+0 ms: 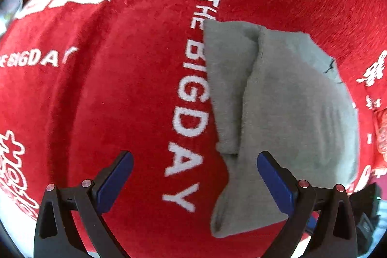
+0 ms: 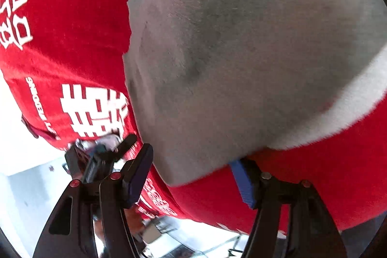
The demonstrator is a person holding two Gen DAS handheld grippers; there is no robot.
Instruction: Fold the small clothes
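Observation:
A small grey garment (image 1: 285, 113) lies folded on a red cloth with white lettering (image 1: 108, 100). My left gripper (image 1: 194, 161) is open just above the cloth, its right finger (image 1: 273, 180) at the garment's near left edge. In the right wrist view the grey garment (image 2: 241, 52) fills most of the frame. My right gripper (image 2: 193, 161) is open, its jaws on either side of the garment's near corner; the right finger (image 2: 244, 183) is partly hidden under the fabric.
The red cloth (image 2: 72, 28) covers the whole surface and drops off at its edge (image 2: 60, 137) to a bright floor (image 2: 29, 185). The other gripper (image 2: 101, 158) shows beyond that edge.

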